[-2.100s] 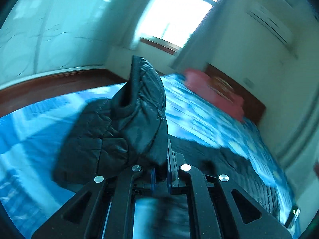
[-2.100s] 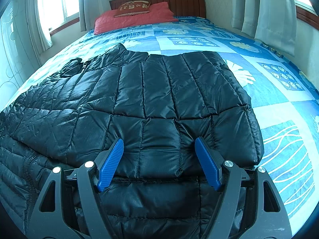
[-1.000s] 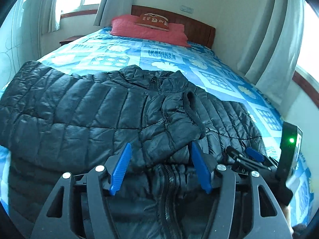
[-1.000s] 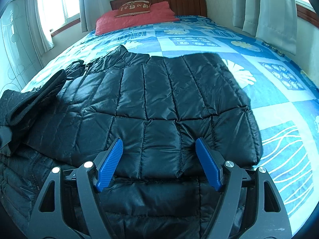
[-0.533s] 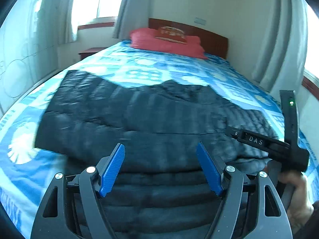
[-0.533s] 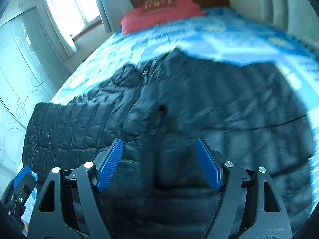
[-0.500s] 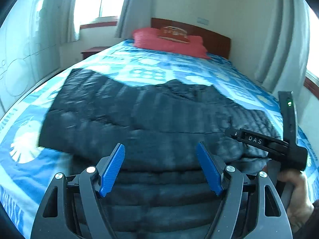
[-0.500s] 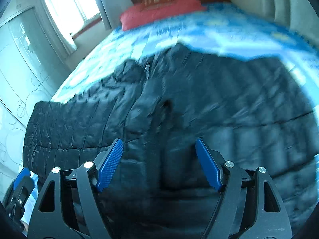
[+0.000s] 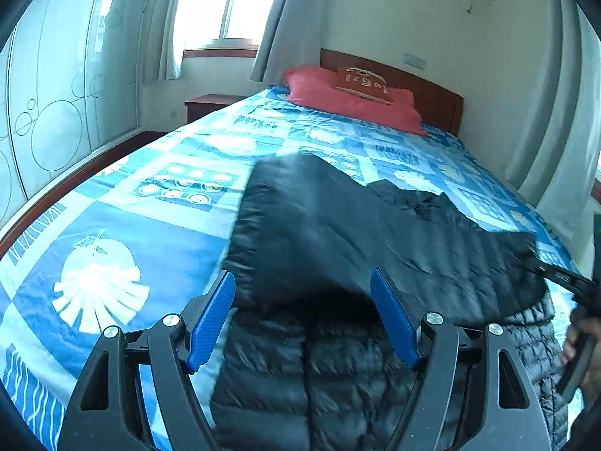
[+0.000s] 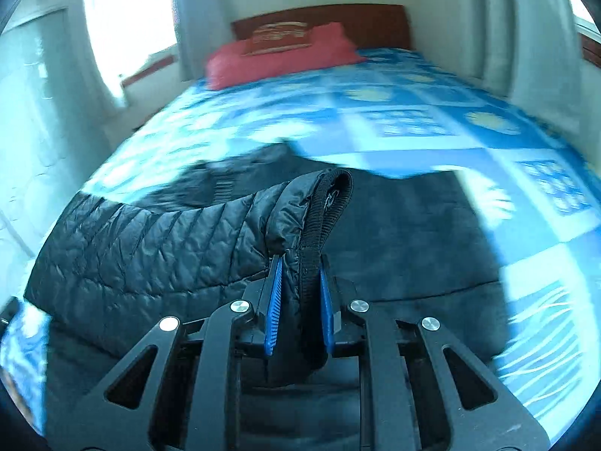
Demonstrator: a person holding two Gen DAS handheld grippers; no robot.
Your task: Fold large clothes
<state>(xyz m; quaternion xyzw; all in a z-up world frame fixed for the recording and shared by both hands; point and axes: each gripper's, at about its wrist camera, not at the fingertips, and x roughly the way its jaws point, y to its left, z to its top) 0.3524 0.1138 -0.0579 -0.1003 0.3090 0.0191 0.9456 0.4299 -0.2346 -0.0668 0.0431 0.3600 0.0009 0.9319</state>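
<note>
A black quilted puffer jacket (image 9: 375, 248) lies on a blue patterned bedspread (image 9: 157, 225). My left gripper (image 9: 304, 312) is open and empty, its blue pads astride the jacket's near left part. My right gripper (image 10: 298, 293) is shut on the jacket's sleeve cuff (image 10: 323, 206) and holds it raised above the jacket body (image 10: 413, 248), with the sleeve (image 10: 157, 248) trailing off to the left. The right gripper also shows at the right edge of the left wrist view (image 9: 574, 285), in a hand.
A red pillow (image 9: 349, 97) and wooden headboard (image 9: 432, 94) are at the far end of the bed. A nightstand (image 9: 210, 105), window and wardrobe doors (image 9: 56, 105) stand on the left; curtains (image 9: 556, 131) hang on the right.
My right gripper has shut on the sleeve cuff and lifted it. My left gripper has let go of the jacket, opened, and shifted to the left side of the bed.
</note>
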